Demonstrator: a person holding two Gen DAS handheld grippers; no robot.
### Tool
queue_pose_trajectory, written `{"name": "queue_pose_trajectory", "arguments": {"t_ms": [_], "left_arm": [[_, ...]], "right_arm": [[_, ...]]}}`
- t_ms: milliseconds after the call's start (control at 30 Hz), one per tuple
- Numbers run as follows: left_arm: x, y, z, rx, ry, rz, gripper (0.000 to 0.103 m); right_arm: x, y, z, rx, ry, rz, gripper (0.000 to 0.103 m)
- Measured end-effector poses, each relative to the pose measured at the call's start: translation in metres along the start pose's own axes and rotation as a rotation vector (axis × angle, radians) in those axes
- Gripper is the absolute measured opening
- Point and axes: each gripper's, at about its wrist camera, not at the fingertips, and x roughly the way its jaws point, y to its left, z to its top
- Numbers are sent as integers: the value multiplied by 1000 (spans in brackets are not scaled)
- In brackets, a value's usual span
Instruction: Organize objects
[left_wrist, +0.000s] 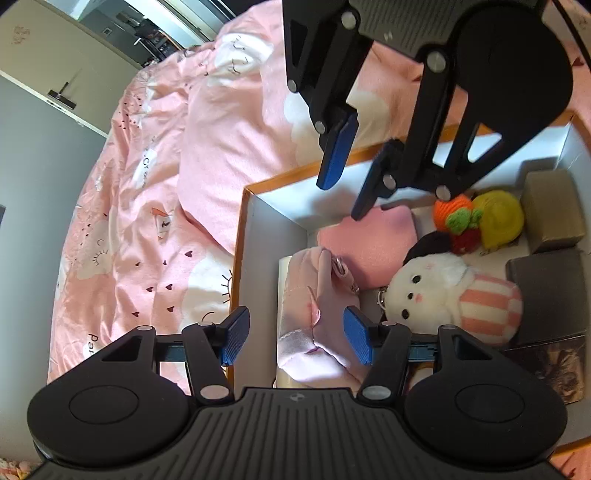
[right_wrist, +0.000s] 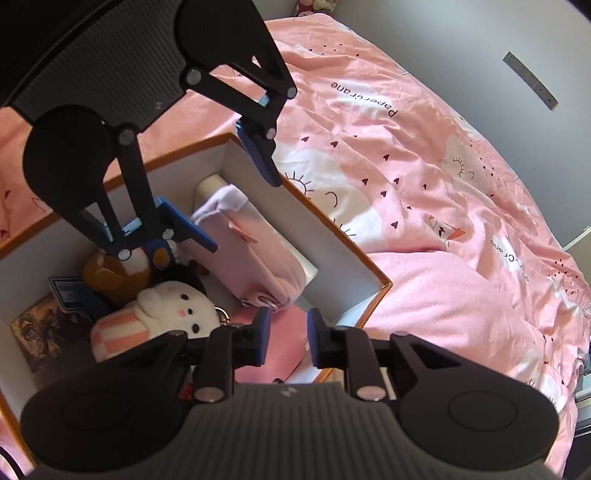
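An open white box with an orange rim (left_wrist: 243, 229) (right_wrist: 332, 221) sits on a pink bed. Inside lie a pink satin pouch (left_wrist: 314, 325) (right_wrist: 251, 254), a pink flat item (left_wrist: 373, 243) (right_wrist: 284, 343), a white plush with a pink striped body (left_wrist: 443, 291) (right_wrist: 166, 310), a knitted orange and yellow toy (left_wrist: 476, 218) and brown boxes (left_wrist: 552, 210). My left gripper (left_wrist: 295, 339) (right_wrist: 236, 188) is open, straddling the box's left wall above the pouch. My right gripper (right_wrist: 286, 338) (left_wrist: 354, 173) is open and empty over the box's far corner.
The pink patterned duvet (left_wrist: 155, 229) (right_wrist: 424, 184) surrounds the box, with a raised fold (left_wrist: 229, 147) behind it. A dark printed card (left_wrist: 554, 362) (right_wrist: 40, 332) and a brown toy (right_wrist: 110, 273) lie in the box. Grey walls border the bed.
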Motion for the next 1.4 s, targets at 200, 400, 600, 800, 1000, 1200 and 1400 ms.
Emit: {"name": "queue_pose_trajectory", "arguments": {"t_ms": [200,400,600,800,1000,1200,1400], "left_arm": [[-38,-8,0,-28,-15,65,69],[-81,-20,-8,-153,-28,104,69],[-133,-41,-27,-396,-103,136,69],[-177,-57,-58,-778,-204,209,69],[-193,-82,-92,-1071,-251,274,69],[-198,-107,-118,-1205,-242,335,69],[-197,-119,-131,-1270,-282,418,80]], "right_arm": [[-31,12,4,35,-22,4,28],[-64,27,2,159,-58,37,36],[-88,55,-7,310,-94,63,44],[-111,86,-17,454,-190,40,55],[-123,117,-33,617,-293,-31,60],[-126,149,-45,682,-364,-133,67],[-121,173,-53,678,-385,-212,73]]}}
